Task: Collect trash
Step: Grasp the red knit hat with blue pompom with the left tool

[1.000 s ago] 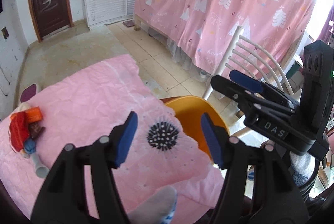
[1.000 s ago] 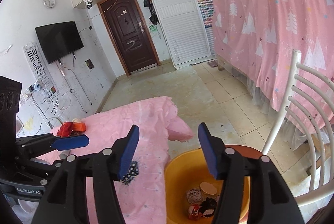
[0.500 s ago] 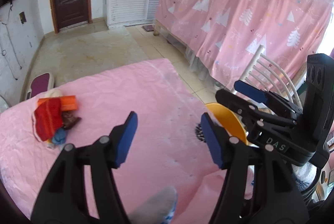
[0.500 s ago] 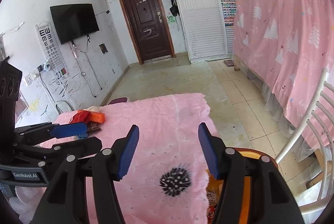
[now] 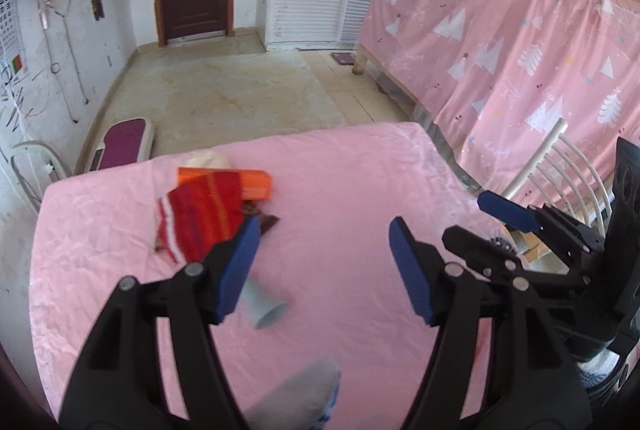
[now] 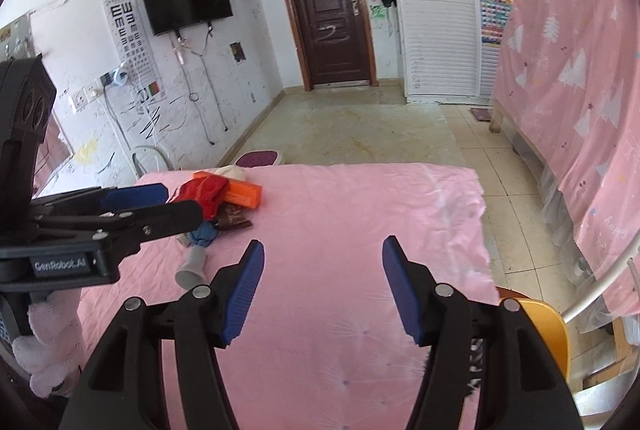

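Observation:
A trash pile lies at the far left of the pink-covered table (image 5: 360, 189): a red striped wrapper (image 5: 204, 218), an orange box (image 5: 252, 183), a brown wrapper (image 5: 267, 224) and a grey cup (image 5: 266, 312) on its side. The right wrist view shows the same red wrapper (image 6: 204, 191), orange box (image 6: 244, 195), a blue crumple (image 6: 204, 234) and the grey cup (image 6: 192, 268). My left gripper (image 5: 324, 262) hovers just right of the pile, jaws opening, nothing between them. My right gripper (image 6: 322, 270) is over the table's middle, jaws opening and empty. The orange bin (image 6: 550, 330) sits beside the table's right edge.
A white slatted chair (image 5: 538, 165) stands off the table's right side, with a pink curtain (image 5: 520, 49) behind it. A purple scale (image 5: 120, 147) lies on the floor beyond the table. A grey and blue cloth shape (image 5: 296, 400) shows at the bottom edge.
Both grippers swung left from above the orange bin toward the trash pile. The bin has left the left wrist view, and the pile now sits close to the left gripper.

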